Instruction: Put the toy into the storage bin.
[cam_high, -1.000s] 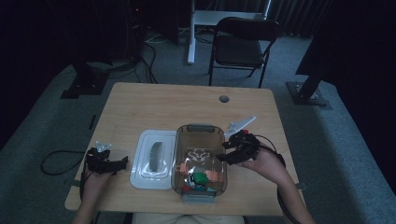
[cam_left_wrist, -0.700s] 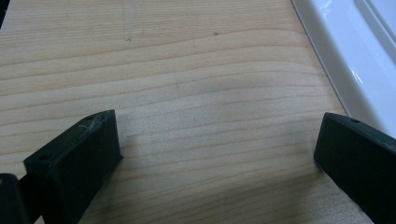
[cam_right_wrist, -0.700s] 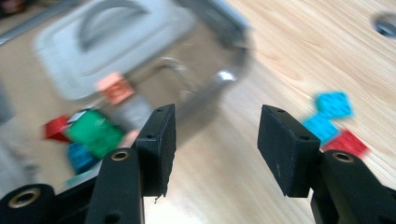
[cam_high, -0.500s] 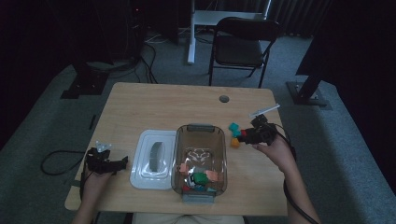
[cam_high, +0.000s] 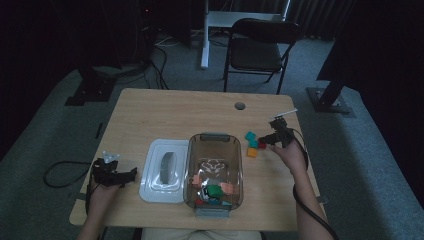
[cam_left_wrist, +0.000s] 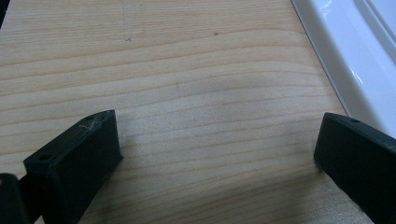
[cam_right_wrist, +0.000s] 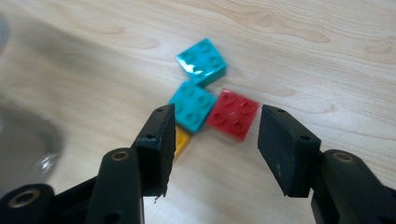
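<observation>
Left gripper (cam_high: 131, 173): low over the table's near left corner, jaws spread wide, nothing between them.
Right gripper (cam_high: 263, 140): forearm stretched forward, jaws just opening, nothing gripped.

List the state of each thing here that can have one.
Clear box: open, bricks inside.
White lid: off, flat beside the box.
Four loose bricks: on the table, none gripped.
Right gripper: open above them, jaws just widened, nothing between.
Left gripper: open, empty.

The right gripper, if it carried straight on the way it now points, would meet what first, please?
Most likely the red brick, which lies just ahead between the open jaws of the right gripper, with a teal brick touching it on one side; depth is hard to judge.
</observation>
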